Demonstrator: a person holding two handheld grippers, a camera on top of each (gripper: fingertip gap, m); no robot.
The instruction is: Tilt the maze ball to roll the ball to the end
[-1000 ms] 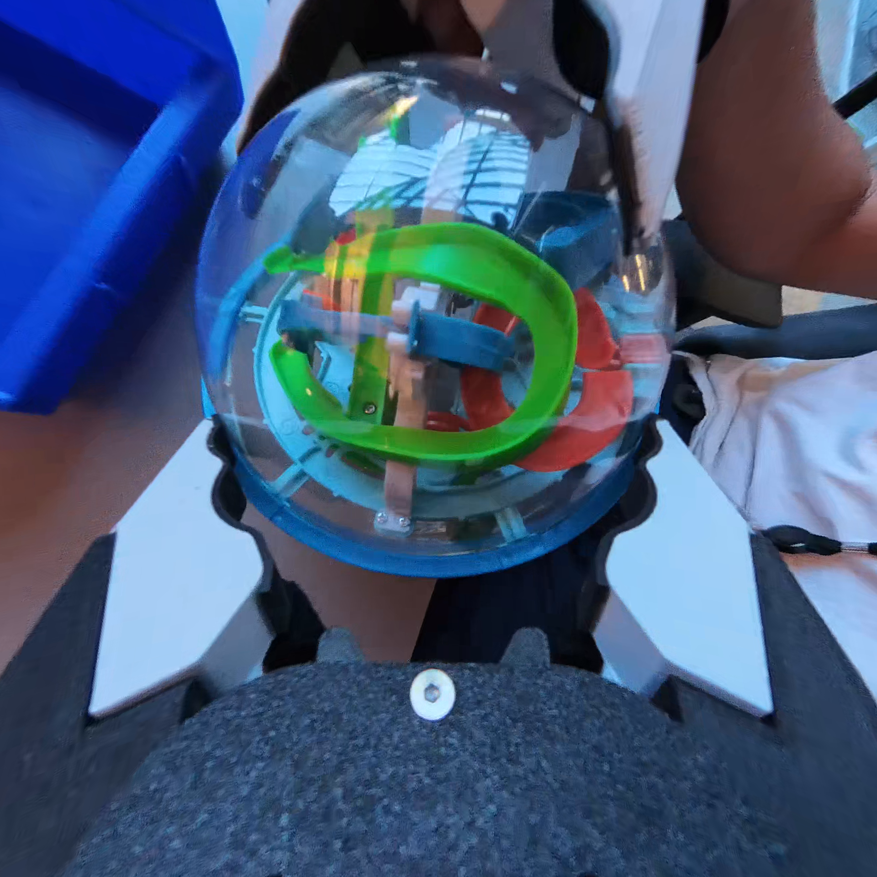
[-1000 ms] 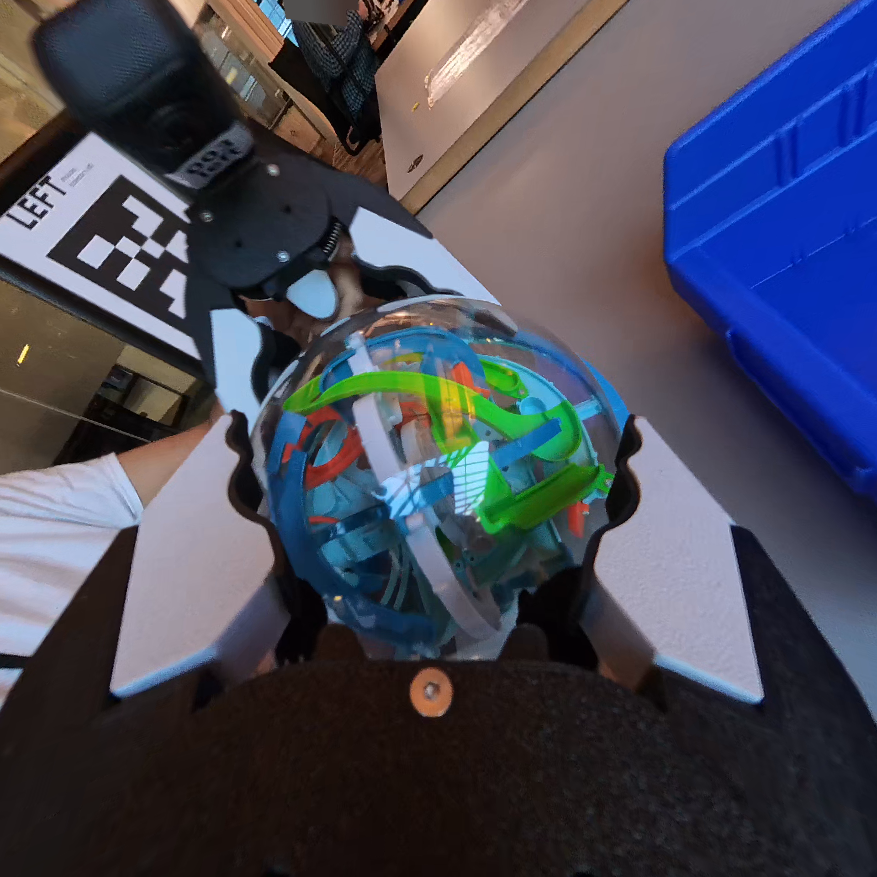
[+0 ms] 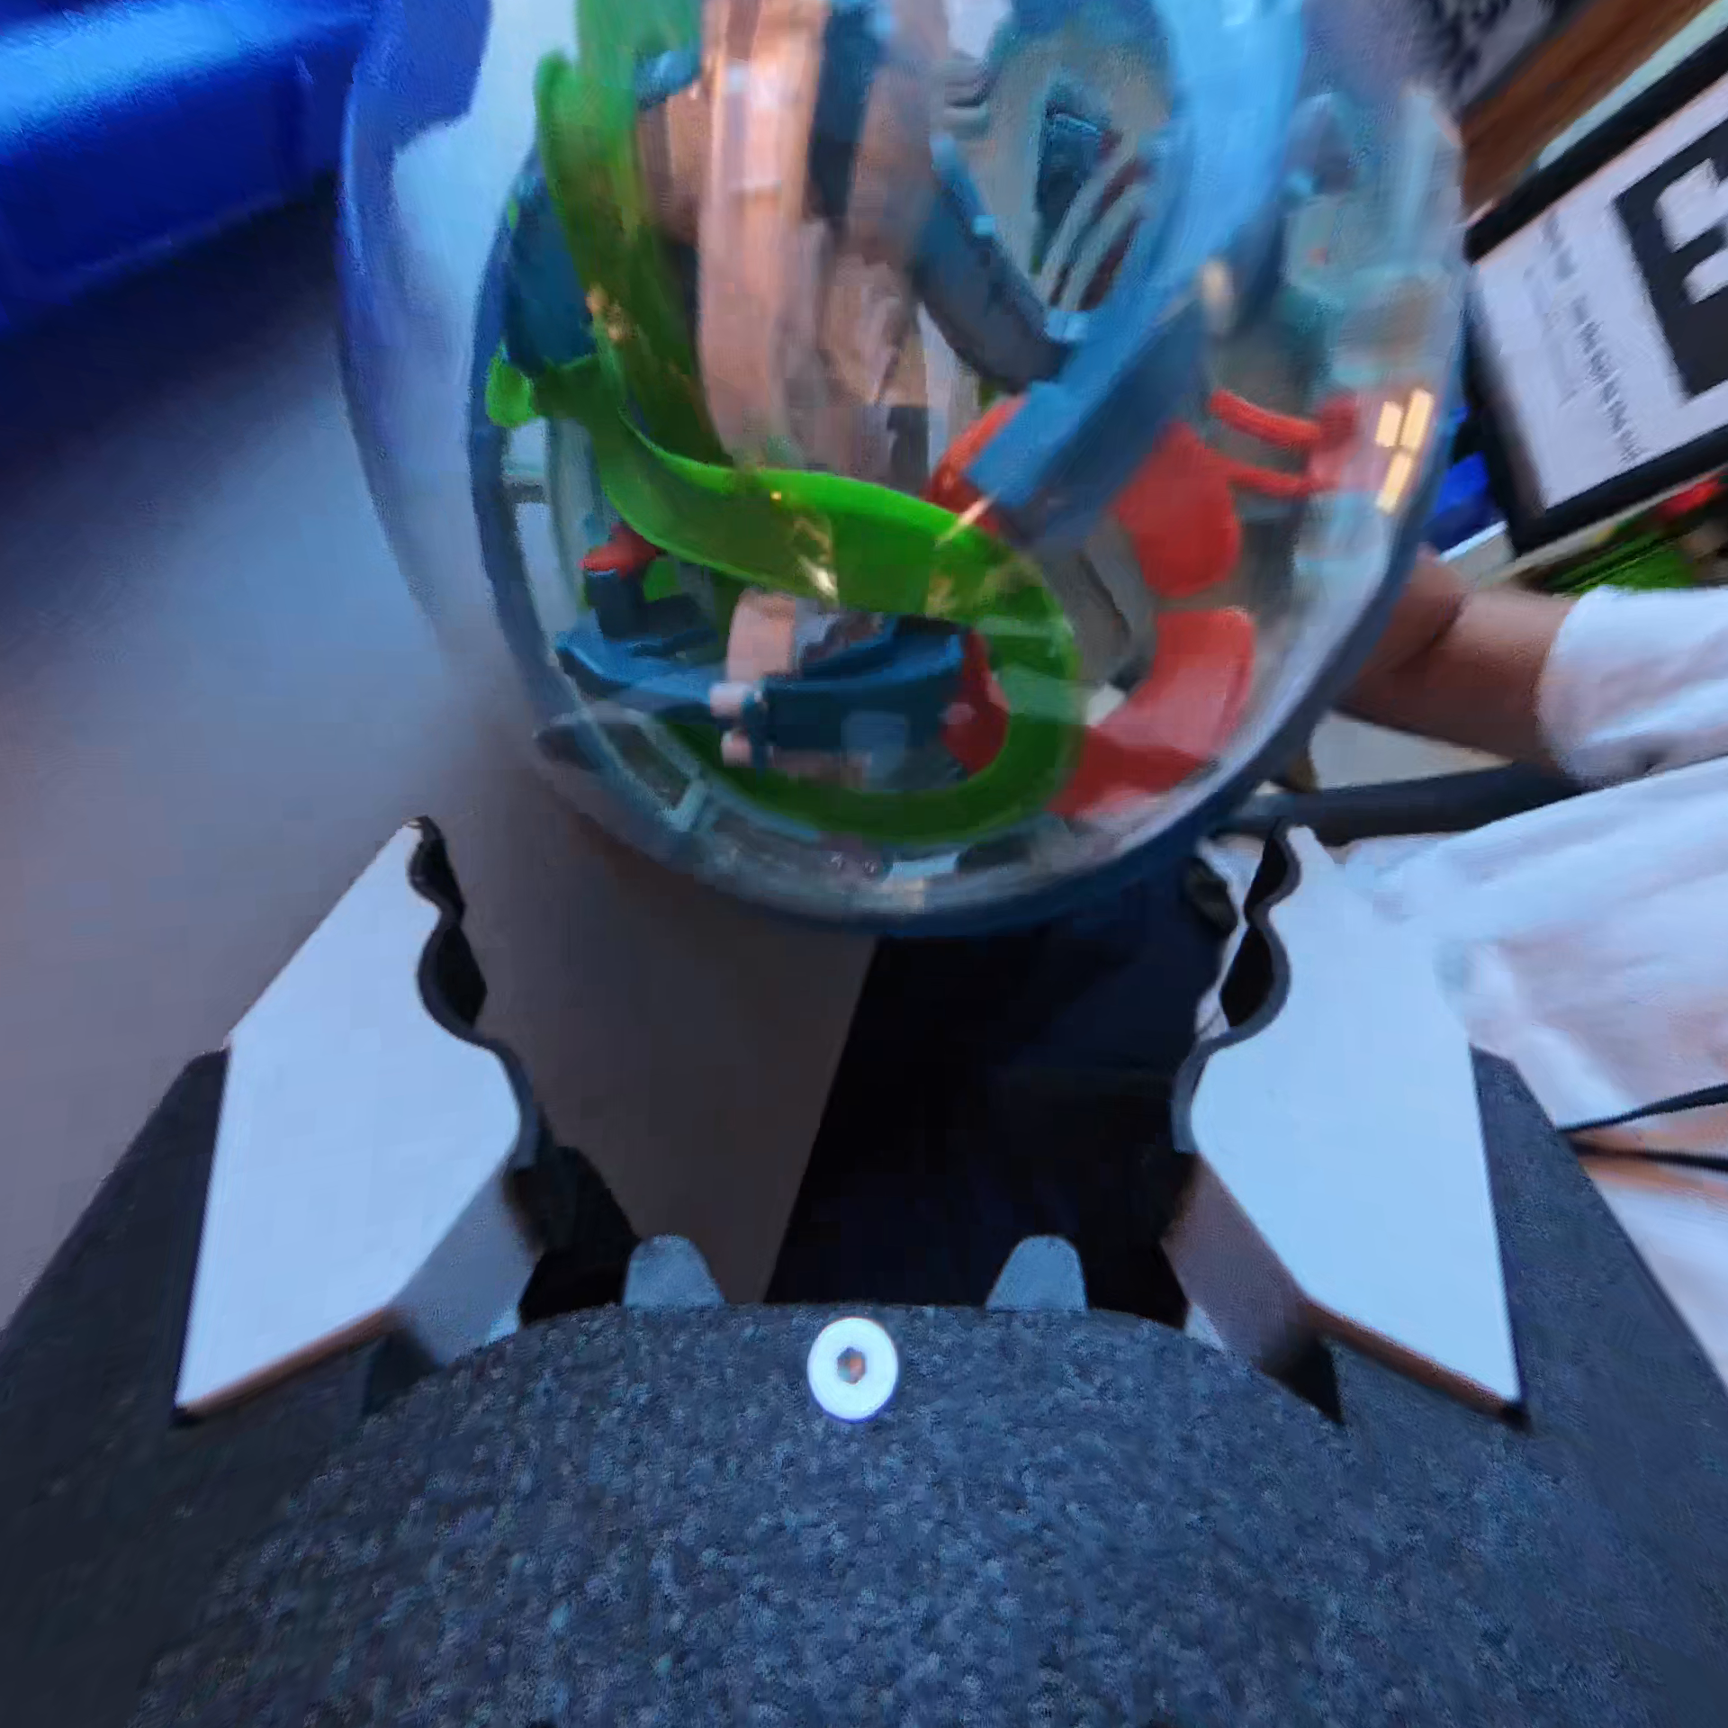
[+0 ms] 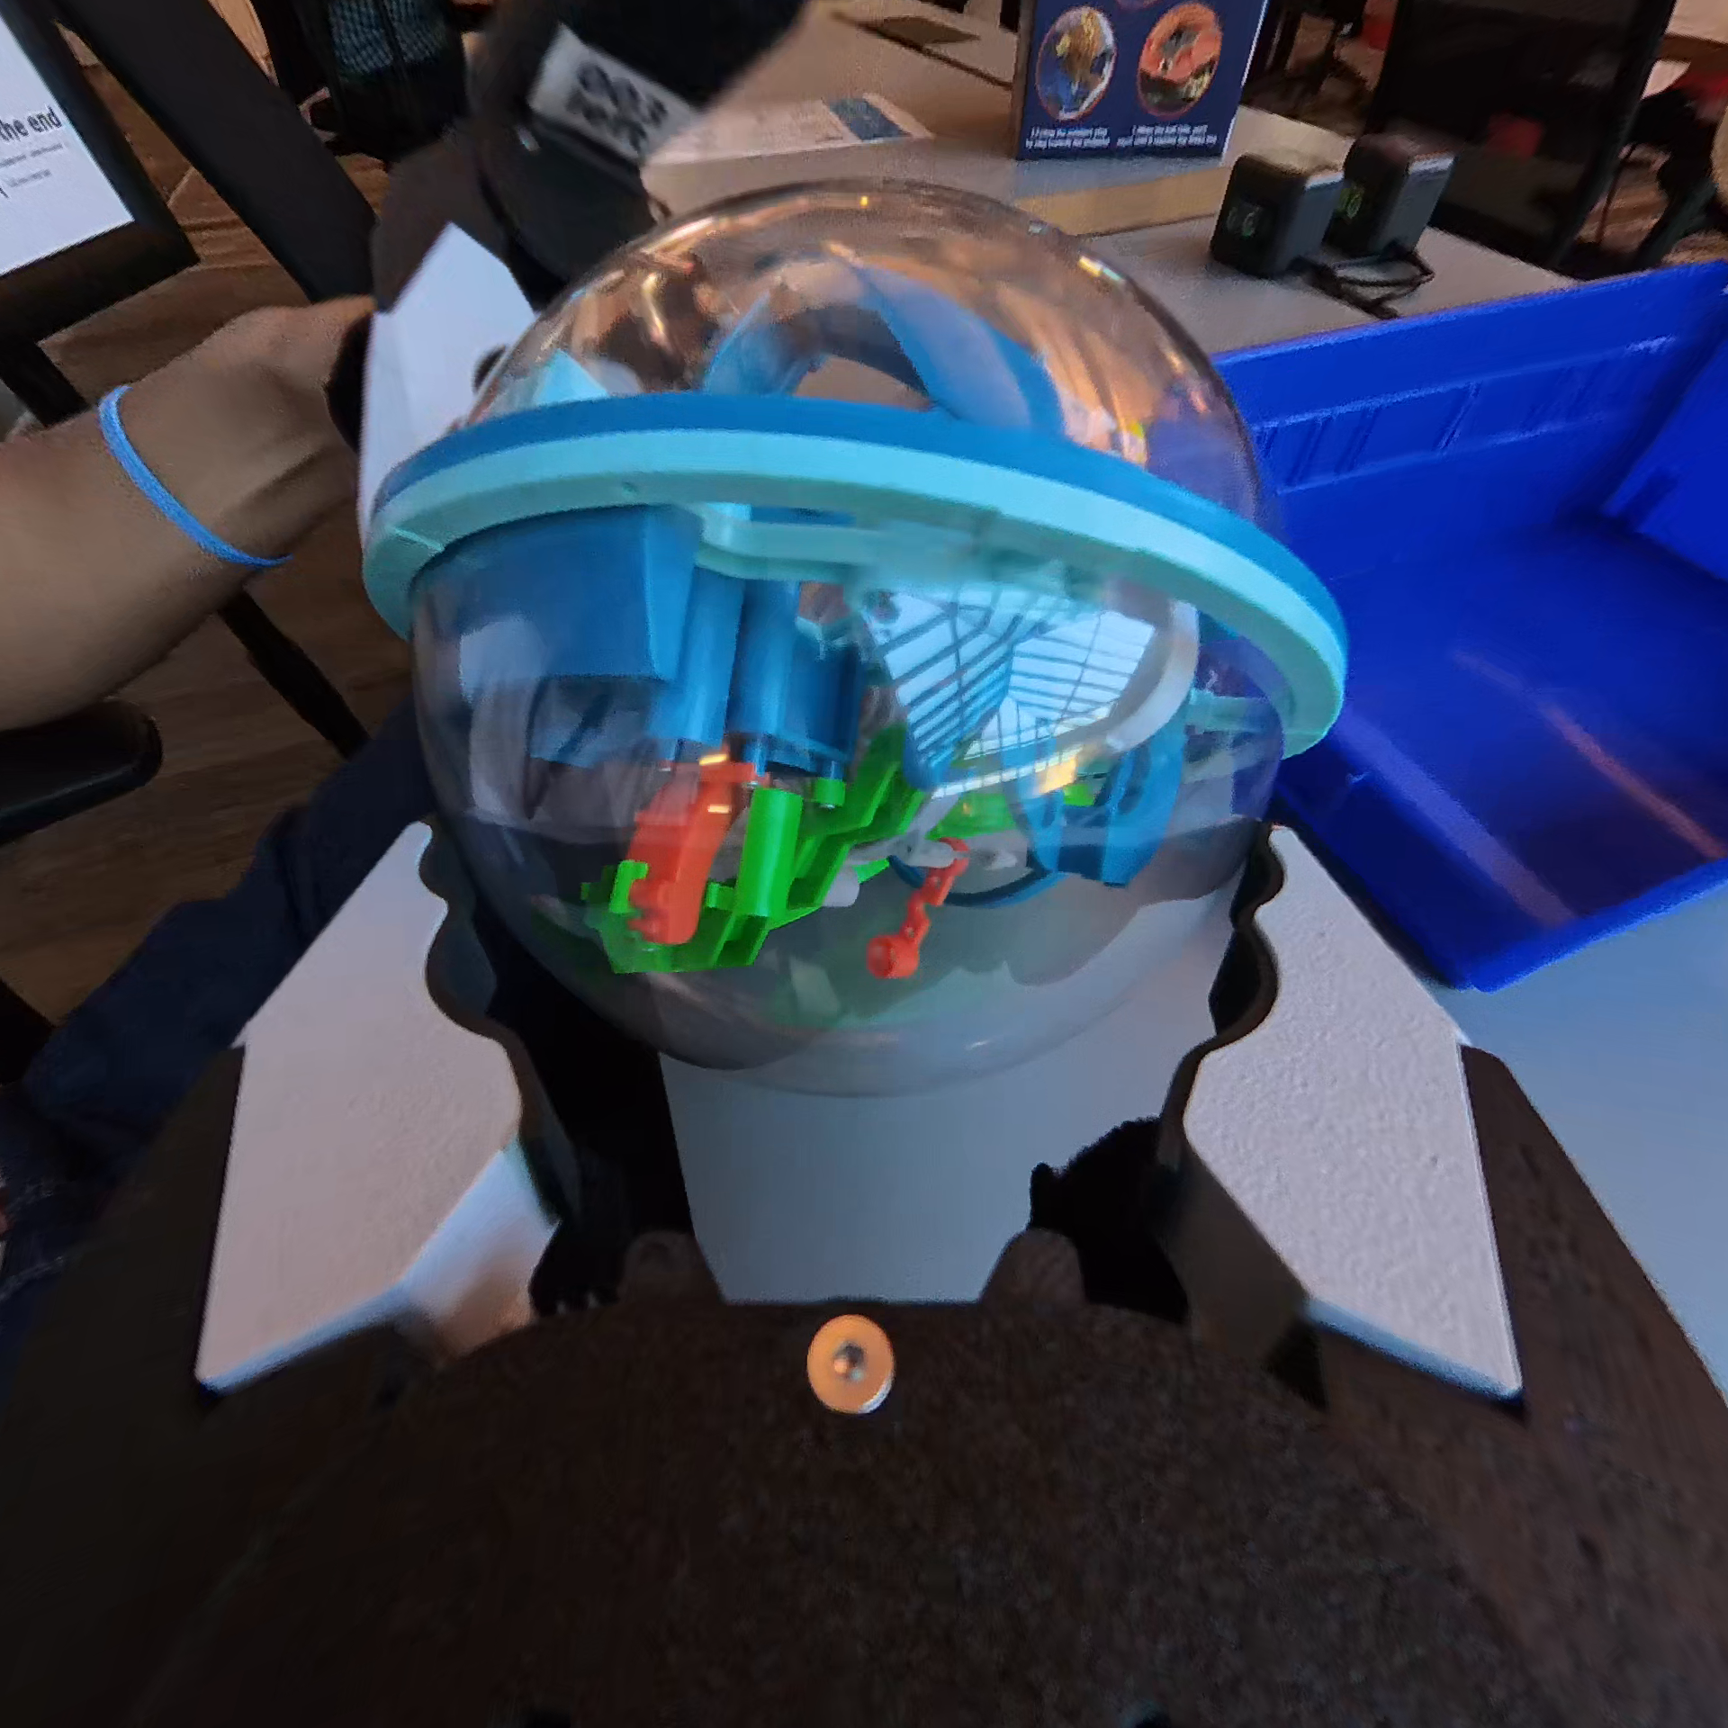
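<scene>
1. The maze ball (image 4: 842, 636), a clear sphere with blue, green and red tracks inside, sits between the fingers of the right hand-held gripper (image 4: 846, 879).
2. The right gripper's two white fingers stand wide apart, their dark wavy pads pressed against the ball's lower sides, gripping it.
3. A pale blue band (image 4: 1029, 524) runs round the ball's middle, tilted down toward the right of the right wrist view.
4. The left hand-held gripper (image 3: 851, 898) is open and holds nothing; its fingertips (image 3: 411, 870) stand apart from the ball.
5. In the left wrist view the ball (image 3: 898, 449) is blurred, just beyond the fingertips.
6. A blue bin (image 4: 1515, 598) rests on the grey tabletop (image 4: 1590, 1047), right of the ball.
7. I cannot make out the small ball inside the maze.
</scene>
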